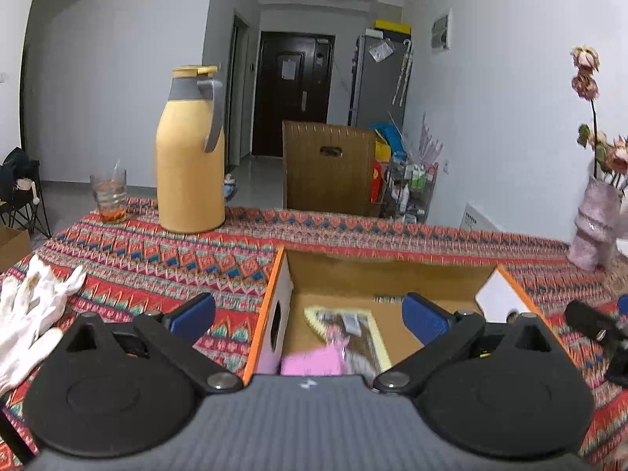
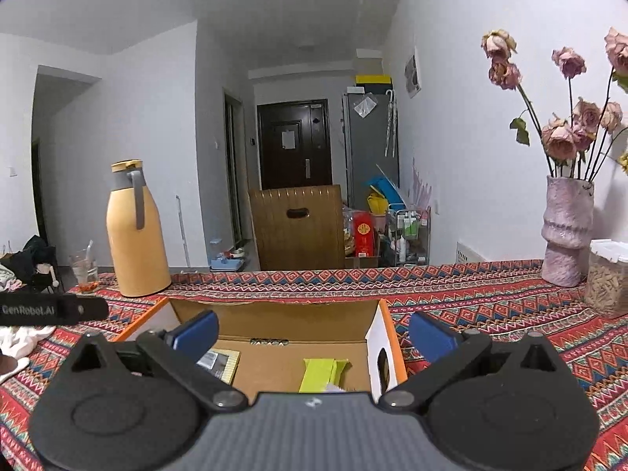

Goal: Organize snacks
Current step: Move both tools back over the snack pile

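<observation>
Both tongs hover over the open box [image 1: 392, 274] on the bench [image 1: 157, 259], and I hold nothing in either. Left tongs [image 1: 310, 314] gape wide, blue pads spread, one outside the box's left wall and one over its floor. Right tongs [image 2: 314, 333] are likewise spread and empty, straddling the box's right wall. Snacks are already inside: in the left view a pale yellow packet [image 1: 345, 333] lies flat on the box floor with a pink packet [image 1: 310, 361] just nearer me, partly hidden by the rig body; in the right view a green packet [image 2: 322, 373] lies on the floor near the right wall. The left view is smeared at the packets, so I cannot read labels or say whether pink overlaps yellow. I judge the task well along, at least three snacks boxed. On the bench outside the box I see no loose snack: only a thermos [image 1: 191, 149], a glass [image 1: 109, 196], white gloves [image 1: 35, 314], a vase [image 2: 567, 227] and a lidded jar [image 2: 608, 278] of something tan, well right of the box. Whether that jar counts as a snack to be put away I cannot tell; if not, little looks left, though the bench near me is hidden.
</observation>
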### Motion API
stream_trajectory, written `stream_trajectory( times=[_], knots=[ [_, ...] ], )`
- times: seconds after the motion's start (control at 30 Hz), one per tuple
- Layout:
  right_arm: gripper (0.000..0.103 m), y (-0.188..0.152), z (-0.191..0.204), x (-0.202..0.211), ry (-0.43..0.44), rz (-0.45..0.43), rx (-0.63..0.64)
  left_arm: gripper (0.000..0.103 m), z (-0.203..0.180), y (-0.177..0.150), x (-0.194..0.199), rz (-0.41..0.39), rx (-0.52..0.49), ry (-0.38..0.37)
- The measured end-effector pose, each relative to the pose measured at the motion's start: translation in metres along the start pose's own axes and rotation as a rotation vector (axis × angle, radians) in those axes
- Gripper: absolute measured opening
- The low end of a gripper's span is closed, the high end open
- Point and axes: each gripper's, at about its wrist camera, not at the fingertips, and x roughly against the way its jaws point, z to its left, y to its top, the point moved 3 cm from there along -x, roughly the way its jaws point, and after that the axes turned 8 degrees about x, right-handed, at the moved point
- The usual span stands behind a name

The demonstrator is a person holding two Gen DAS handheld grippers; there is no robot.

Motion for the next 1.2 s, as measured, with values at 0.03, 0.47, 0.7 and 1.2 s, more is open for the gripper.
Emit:
stream_trajectory(
  times=[0.03, 0.47, 0.7, 1.2],
  knots=[
    [0.103, -0.002, 0.0, 0.005, 0.001, 0.0, 0.001, 0.103, 0.003, -0.004, 0.002, 0.009, -0.003, 0.002],
    [0.103, -0.055, 0.008, 0.06, 0.012, 0.088, 0.046, 0.103, 0.049, -0.052, 0.036, 0.082, -0.046, 0.043],
    [0.103, -0.086, 0.005, 0.075, -0.006, 0.15, 0.018, 0.103, 0.073, -0.079, 0.033, 0.085, -0.032, 0.061],
    [0.103, -0.114, 0.008, 0.071, -0.01, 0.21, -0.024, 0.103, 0.08, -0.091, 0.029, 0.055, 0.006, 0.027]
  ],
)
